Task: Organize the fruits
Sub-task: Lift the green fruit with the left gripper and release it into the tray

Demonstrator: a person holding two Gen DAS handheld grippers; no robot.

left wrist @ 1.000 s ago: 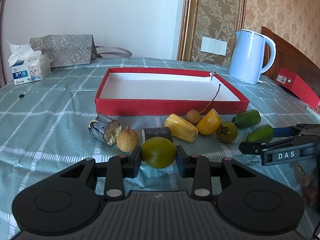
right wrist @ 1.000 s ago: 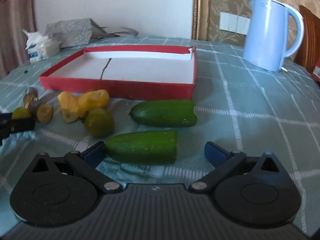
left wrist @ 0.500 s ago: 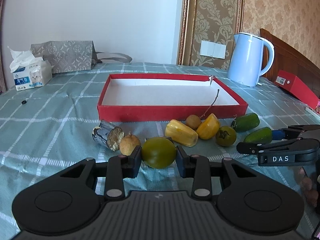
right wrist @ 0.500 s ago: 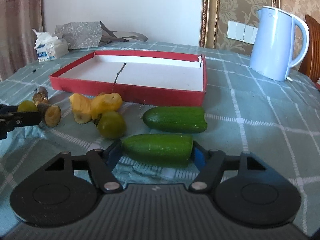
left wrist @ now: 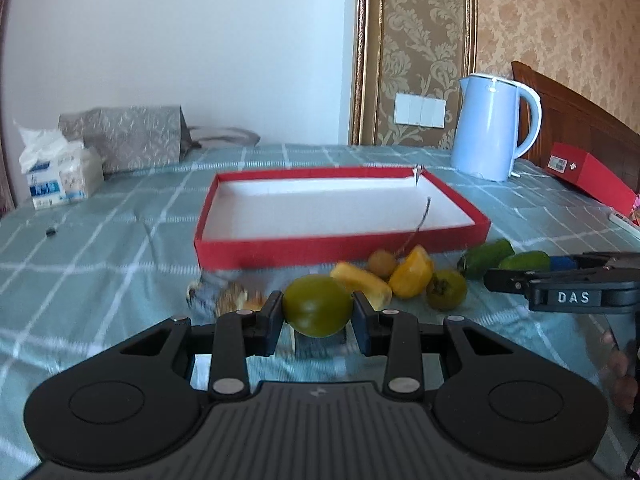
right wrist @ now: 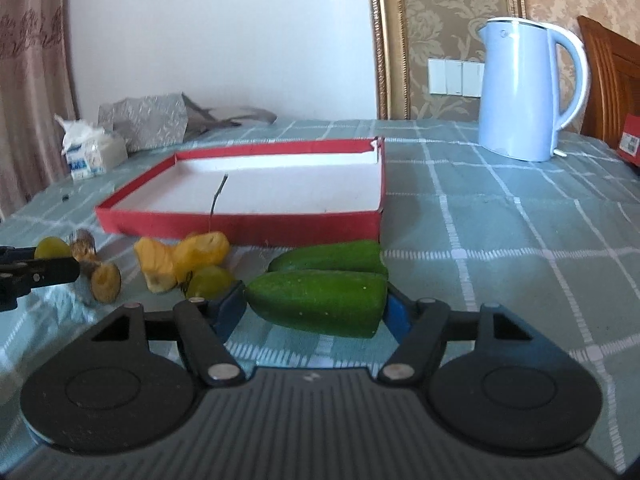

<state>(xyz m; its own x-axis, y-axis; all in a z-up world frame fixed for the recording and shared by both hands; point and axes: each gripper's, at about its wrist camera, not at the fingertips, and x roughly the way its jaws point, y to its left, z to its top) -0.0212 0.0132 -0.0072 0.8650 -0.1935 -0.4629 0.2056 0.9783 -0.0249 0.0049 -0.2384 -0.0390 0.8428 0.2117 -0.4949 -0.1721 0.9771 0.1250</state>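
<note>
Green round fruit [left wrist: 318, 305] clamped between left gripper [left wrist: 317, 318] fingers [left wrist: 270, 320], pads pressing both sides, raised just off bench [left wrist: 100, 248]. Green cucumber piece [right wrist: 318, 302] clamped lengthwise between right gripper [right wrist: 316, 312] fingers [right wrist: 394, 316], blue pads on both ends. Teal checked cloth over bench.

Left wrist view: red shallow tray [left wrist: 340, 246] at 12 o'clock of held fruit, white inside, only a thin twig [left wrist: 420, 220] leaning over front wall. Yellow fruit pieces [left wrist: 412, 272] and small brown round fruit [left wrist: 381, 263] at 1 o'clock, just before tray front. Second green round fruit [left wrist: 446, 290] with dark calyx at 3 o'clock. Blurred brown stubby pieces [left wrist: 228, 296] at 9 o'clock, too smeared to name. Second cucumber piece [left wrist: 484, 258] at 2 o'clock, beside right gripper tip. Pale blue kettle [left wrist: 494, 128] at 1 o'clock, far, well apart from tray. Tissue pack [left wrist: 60, 176] and grey patterned bag [left wrist: 128, 140] at 10 o'clock, far. Red box [left wrist: 588, 174] at right edge.

Right wrist view: second cucumber piece just behind held one at 12 o'clock, touching or nearly, cannot tell. Yellow pieces and green round fruit at 10 o'clock. Left gripper at 9 o'clock edge, gripping its fruit.
</note>
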